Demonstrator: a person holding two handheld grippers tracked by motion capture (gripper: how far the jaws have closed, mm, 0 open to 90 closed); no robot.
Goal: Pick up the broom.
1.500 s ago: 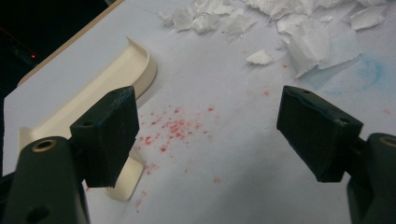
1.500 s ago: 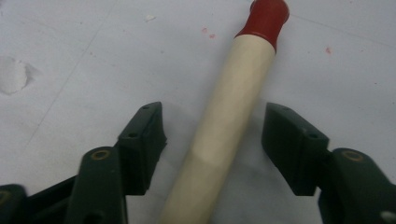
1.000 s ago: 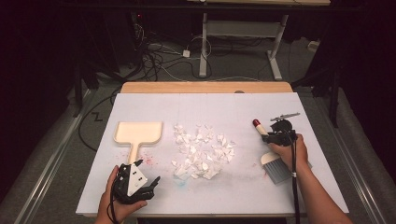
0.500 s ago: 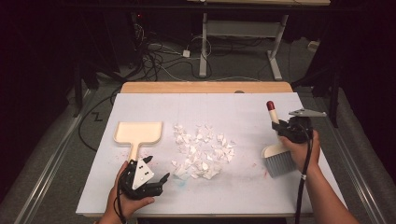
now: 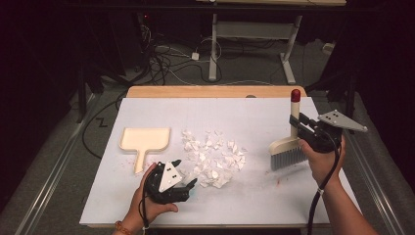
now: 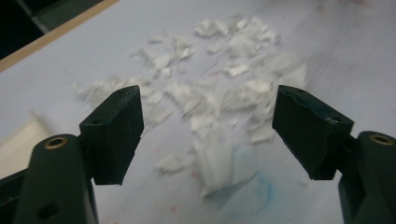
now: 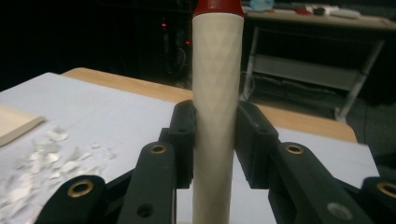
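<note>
White scraps (image 5: pixel 211 157) lie between dustpan (image 5: pixel 145 141) and brush (image 5: pixel 289 147).

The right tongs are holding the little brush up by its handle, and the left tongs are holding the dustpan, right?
Not quite. The left tongs hold nothing: the left gripper view shows them open over the paper scraps. The dustpan lies apart on the table in the high view. The right tongs do hold the brush by its handle.

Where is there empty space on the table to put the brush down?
Bare white cover lies along the far edge, behind the dustpan and paper scraps. The near right corner, below the brush, is free too. The middle is crowded with scraps.
</note>
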